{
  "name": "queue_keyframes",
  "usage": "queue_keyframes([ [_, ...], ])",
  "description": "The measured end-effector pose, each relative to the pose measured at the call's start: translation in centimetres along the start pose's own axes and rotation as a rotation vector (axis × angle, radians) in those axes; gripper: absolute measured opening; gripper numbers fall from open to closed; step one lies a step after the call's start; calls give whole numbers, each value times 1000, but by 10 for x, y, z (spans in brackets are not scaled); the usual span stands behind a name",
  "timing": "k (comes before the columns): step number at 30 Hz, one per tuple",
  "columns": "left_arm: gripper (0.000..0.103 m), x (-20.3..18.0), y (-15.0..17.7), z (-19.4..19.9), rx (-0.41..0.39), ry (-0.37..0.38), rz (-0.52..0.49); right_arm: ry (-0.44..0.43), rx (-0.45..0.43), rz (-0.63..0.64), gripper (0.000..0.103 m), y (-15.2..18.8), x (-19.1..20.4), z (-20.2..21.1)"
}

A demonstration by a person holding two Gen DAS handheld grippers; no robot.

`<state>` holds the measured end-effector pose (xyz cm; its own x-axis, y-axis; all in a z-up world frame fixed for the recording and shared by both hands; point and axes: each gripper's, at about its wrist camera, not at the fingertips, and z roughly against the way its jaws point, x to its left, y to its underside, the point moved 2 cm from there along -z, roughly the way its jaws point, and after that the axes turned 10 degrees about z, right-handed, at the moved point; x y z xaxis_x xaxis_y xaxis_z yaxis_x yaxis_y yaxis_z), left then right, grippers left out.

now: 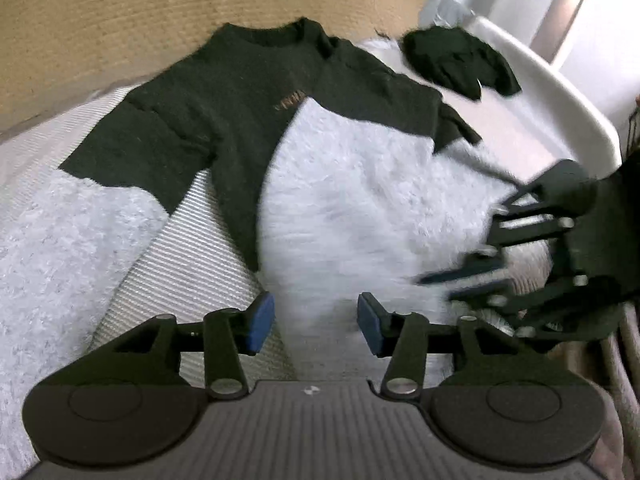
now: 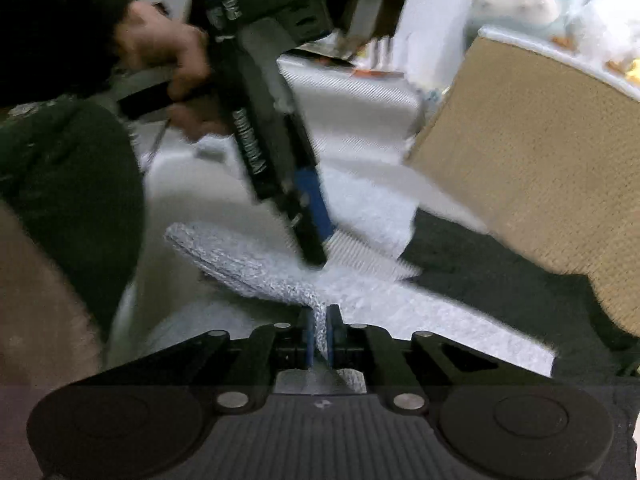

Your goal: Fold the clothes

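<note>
A fuzzy dark-green-and-white knit sweater (image 1: 248, 120) is spread flat on a ribbed white bed cover (image 1: 192, 248). The left gripper (image 1: 316, 322) is held half open over the white hem, nothing gripped. The right gripper (image 2: 320, 332) is clamped tight on a pinch of white knit.

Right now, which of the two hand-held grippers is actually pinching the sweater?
The right hand-held gripper: it is shut on the sweater's grey fuzzy hem. The left hand-held gripper is open over the fabric, pinching nothing.
</note>
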<state>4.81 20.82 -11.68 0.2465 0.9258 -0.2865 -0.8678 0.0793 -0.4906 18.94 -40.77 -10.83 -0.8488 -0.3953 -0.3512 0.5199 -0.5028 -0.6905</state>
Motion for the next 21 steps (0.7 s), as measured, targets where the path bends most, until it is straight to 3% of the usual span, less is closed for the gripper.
queue_keyframes([
  [5,53,6,-3,-16,51,-33,-12,-83,107,52,7,27,21,5],
  [10,53,1,-2,-42,168,-14,-42,-64,78,-39,19,32,33,-13],
  [14,50,-5,4,-48,242,34,-62,-27,83,9,22,33,42,-8],
  [17,31,-6,12,-49,257,34,-89,14,55,13,50,43,36,14],
  [21,20,-9,17,-43,224,18,-120,92,87,-48,51,72,8,39],
])
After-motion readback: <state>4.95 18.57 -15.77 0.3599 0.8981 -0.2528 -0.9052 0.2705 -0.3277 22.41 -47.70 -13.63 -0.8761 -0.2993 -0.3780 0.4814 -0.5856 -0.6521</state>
